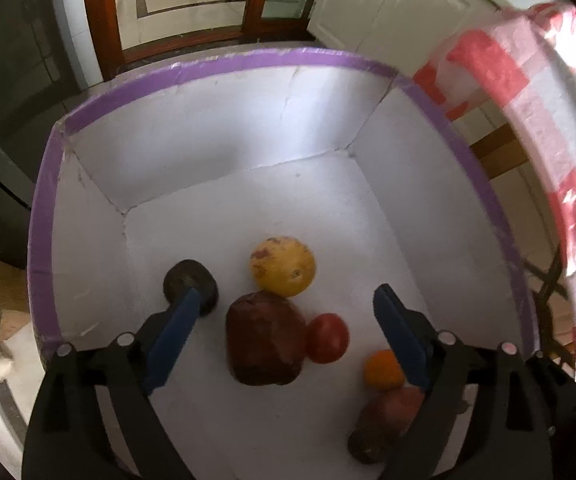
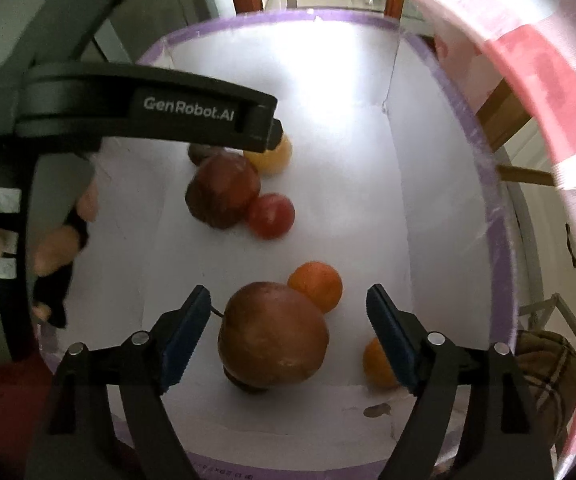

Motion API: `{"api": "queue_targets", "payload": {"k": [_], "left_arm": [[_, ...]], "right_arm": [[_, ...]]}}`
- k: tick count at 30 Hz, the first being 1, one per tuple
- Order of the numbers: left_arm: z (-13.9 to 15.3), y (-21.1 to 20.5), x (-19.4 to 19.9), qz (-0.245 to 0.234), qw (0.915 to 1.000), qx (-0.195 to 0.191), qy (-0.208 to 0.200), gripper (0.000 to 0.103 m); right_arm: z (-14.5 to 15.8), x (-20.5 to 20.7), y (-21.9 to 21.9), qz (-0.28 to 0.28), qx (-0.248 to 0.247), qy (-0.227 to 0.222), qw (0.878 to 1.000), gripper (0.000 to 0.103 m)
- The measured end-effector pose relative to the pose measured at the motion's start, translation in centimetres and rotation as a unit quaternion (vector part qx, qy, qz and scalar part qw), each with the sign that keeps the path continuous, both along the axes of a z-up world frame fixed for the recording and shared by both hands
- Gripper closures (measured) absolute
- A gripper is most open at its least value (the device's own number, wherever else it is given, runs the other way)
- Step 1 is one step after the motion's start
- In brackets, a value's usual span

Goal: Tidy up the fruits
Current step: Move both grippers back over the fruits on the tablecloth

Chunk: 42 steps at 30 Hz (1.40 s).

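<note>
A white foam box with a purple taped rim (image 1: 248,60) holds several fruits. My left gripper (image 1: 288,294) hangs open above a big dark red fruit (image 1: 264,338), with a yellow fruit (image 1: 282,266) behind it, a small red one (image 1: 327,338) at its right and a dark fruit (image 1: 190,286) partly behind the left finger. My right gripper (image 2: 288,294) is open around a large brown-red fruit (image 2: 274,336) lying on the box floor; neither pad touches it. Two small oranges sit near it, one (image 2: 316,286) behind and one (image 2: 378,364) half hidden by the right finger.
A red-and-white checked cloth (image 1: 548,120) hangs over the box's right side. The left gripper's body (image 2: 148,108) and a person's fingers (image 2: 60,240) cross the right wrist view's upper left. White cabinets (image 1: 388,0) and a wooden door frame (image 1: 100,20) stand beyond.
</note>
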<state>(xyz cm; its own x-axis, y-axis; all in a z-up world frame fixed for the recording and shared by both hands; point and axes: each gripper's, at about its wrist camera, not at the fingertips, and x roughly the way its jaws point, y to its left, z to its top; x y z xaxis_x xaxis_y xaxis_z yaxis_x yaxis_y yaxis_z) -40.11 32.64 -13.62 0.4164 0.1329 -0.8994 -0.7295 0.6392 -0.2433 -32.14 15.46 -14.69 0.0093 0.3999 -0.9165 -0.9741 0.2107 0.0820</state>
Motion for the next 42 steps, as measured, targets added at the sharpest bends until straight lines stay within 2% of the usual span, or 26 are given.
{"api": "queue_targets", "payload": {"k": [7, 11, 14, 18, 20, 23, 25, 28, 29, 31, 33, 35, 37, 42], "left_arm": [[1.0, 0.4, -1.0, 0.015, 0.9978, -0.007, -0.064, 0.007], [1.9, 0.8, -1.0, 0.007, 0.9932, -0.034, -0.111, 0.002], [2.8, 0.7, 0.0, -0.020, 0.9910, -0.051, -0.122, 0.002], [5.9, 0.7, 0.2, 0.003, 0.9902, -0.013, -0.139, 0.002], [9.0, 0.5, 0.2, 0.026, 0.9858, 0.028, -0.164, 0.002], [14.0, -1.1, 1.2, 0.012, 0.9743, 0.107, -0.198, 0.002], [16.7, -2.6, 2.8, -0.009, 0.9658, 0.157, -0.206, 0.002], [19.8, -5.4, 6.2, -0.044, 0.9527, 0.236, -0.186, 0.002], [20.7, -6.6, 8.0, -0.060, 0.9481, 0.265, -0.165, 0.002], [21.5, -8.5, 10.9, -0.091, 0.9418, 0.291, -0.142, 0.002], [22.0, -10.1, 14.8, -0.124, 0.9419, 0.284, -0.131, 0.002], [21.8, -11.5, 18.2, -0.154, 0.9470, 0.251, -0.127, 0.002], [21.3, -13.1, 21.6, -0.185, 0.9480, 0.223, -0.132, 0.002], [20.1, -17.8, 30.7, -0.247, 0.9395, 0.178, -0.157, 0.002]], "right_arm": [[2.2, -0.6, -1.2, 0.008, 0.045, -0.013, 0.999, 0.019], [4.1, -1.4, -1.8, 0.019, 0.079, -0.052, 0.995, 0.015], [5.6, -1.7, -2.3, 0.017, 0.098, -0.087, 0.991, 0.015], [9.4, -1.4, -3.9, -0.005, 0.169, -0.106, 0.980, 0.015], [11.9, -0.8, -5.2, -0.026, 0.215, -0.106, 0.970, 0.015], [15.9, 0.6, -7.5, -0.066, 0.281, -0.099, 0.952, 0.015], [18.2, 1.6, -9.3, -0.096, 0.319, -0.101, 0.938, 0.015], [20.9, 3.6, -12.1, -0.157, 0.363, -0.111, 0.912, 0.015], [21.6, 4.6, -13.2, -0.181, 0.374, -0.112, 0.903, 0.015], [22.6, 6.5, -15.3, -0.227, 0.387, -0.110, 0.887, 0.015], [23.2, 9.0, -17.5, -0.279, 0.393, -0.111, 0.869, 0.015], [23.4, 11.7, -19.6, -0.329, 0.385, -0.119, 0.854, 0.015], [23.3, 14.8, -21.8, -0.387, 0.369, -0.116, 0.837, 0.015], [20.9, 22.3, -26.5, -0.508, 0.318, -0.064, 0.798, 0.015]]}}
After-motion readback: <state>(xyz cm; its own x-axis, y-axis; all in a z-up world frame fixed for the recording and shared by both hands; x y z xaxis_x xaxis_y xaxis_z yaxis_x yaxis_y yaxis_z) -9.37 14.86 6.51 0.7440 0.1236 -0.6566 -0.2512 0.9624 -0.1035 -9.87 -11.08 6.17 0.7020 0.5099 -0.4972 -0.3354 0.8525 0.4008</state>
